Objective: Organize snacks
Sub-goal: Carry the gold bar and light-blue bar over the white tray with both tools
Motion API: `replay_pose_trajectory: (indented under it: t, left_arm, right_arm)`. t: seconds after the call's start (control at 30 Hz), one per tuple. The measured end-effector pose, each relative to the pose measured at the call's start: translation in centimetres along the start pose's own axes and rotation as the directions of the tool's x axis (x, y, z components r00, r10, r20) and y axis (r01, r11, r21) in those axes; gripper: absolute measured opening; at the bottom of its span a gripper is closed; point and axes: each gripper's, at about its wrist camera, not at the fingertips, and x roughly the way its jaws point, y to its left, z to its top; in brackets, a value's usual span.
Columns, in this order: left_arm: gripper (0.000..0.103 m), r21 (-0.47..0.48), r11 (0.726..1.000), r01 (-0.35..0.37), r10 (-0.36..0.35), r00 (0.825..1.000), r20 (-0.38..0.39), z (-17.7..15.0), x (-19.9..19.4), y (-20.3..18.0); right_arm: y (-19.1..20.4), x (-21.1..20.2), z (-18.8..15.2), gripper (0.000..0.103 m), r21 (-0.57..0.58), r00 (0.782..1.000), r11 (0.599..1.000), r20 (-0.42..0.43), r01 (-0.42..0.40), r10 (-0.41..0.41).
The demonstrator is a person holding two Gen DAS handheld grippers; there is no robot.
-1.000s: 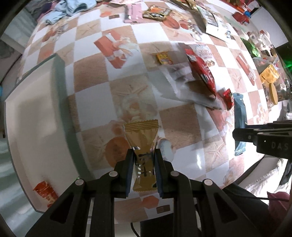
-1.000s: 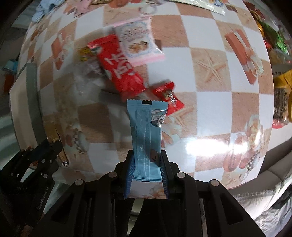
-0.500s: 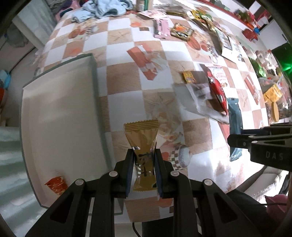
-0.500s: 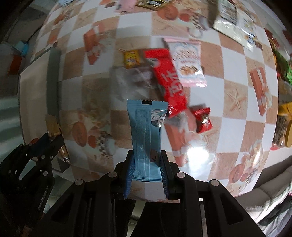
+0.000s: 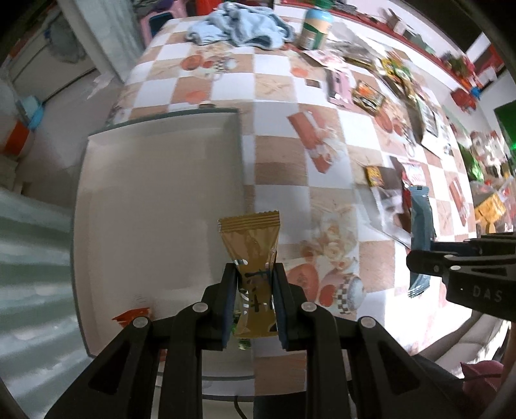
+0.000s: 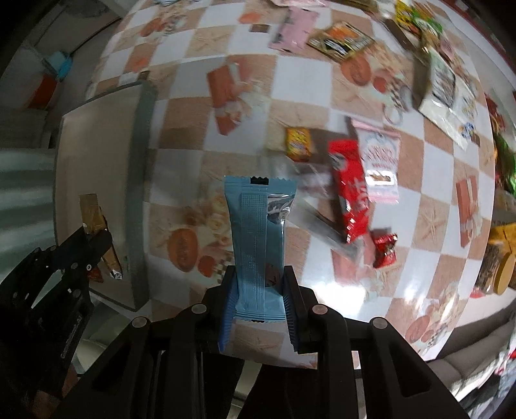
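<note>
We look down along two grippers onto a counter [image 5: 277,77] covered in a cloth of orange and white checks.

Our left gripper [image 5: 254,299] is closed on a gold snack packet [image 5: 250,248], its blue-edged fingers pressing the packet's lower part while the crimped top stands free above them. Beneath and to the left lies a large pale tray [image 5: 154,180] with a grey-green rim, near the counter's left edge. The packet hangs over the tray's right rim. In the tray's near left corner we see a small orange wrapper [image 5: 130,317].

Our right gripper [image 6: 259,303] is closed on a light blue snack packet [image 6: 258,235], long and narrow, held by its lower end with the sealed top pointing away from us. It hangs above the checked cloth, right of the tray.

To the right of the blue packet a loose cluster of snacks lies on the counter: a red packet [image 6: 350,190], a pink and white packet [image 6: 380,164] just beside it, a small yellow packet [image 6: 298,143] to their left, and a small red wrapper [image 6: 383,249] nearer to us. Parts of this cluster are blurred.

At the far end of the counter we see a crumpled blue cloth [image 5: 238,27] and a jar [image 5: 314,27] with a pale label. More packets are scattered along the far right side, too blurred to tell apart.
</note>
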Motion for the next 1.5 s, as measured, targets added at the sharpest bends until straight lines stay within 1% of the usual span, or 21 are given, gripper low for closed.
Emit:
replay_pose_trajectory:
  t: [0.4, 0.77, 1.1, 1.33, 1.5]
  left_arm:
    - [0.024, -0.125, 0.992, -0.025, 0.028, 0.999, 0.024, -0.4, -0.9, 4.4]
    - [0.024, -0.210, 0.976, -0.052, 0.056, 0.998, 0.015, -1.2, -0.9, 8.0]
    - [0.024, -0.296, 0.951, -0.084, 0.082, 0.996, -0.018, -2.0, -0.2, 11.5]
    - [0.024, -0.320, 0.941, -0.107, 0.092, 0.994, -0.060, -2.6, 0.9, 12.5]
    - [0.024, -0.321, 0.940, -0.112, 0.090, 0.993, -0.082, -3.0, 1.6, 12.8]
  right_arm:
    - [6.1, 0.0, 1.9, 0.029, -0.130, 1.000, 0.992, 0.014, 0.001, 0.000]
    - [11.1, -0.2, 3.0, 0.029, -0.241, 1.000, 0.970, 0.013, -0.013, 0.017]
    - [15.3, 1.0, 3.6, 0.029, -0.313, 0.999, 0.949, -0.012, -0.039, 0.037]
    - [17.6, 2.7, 3.8, 0.029, -0.346, 0.997, 0.936, -0.052, -0.069, 0.055]
    - [19.0, 3.9, 3.5, 0.029, -0.364, 0.994, 0.926, -0.079, -0.096, 0.072]
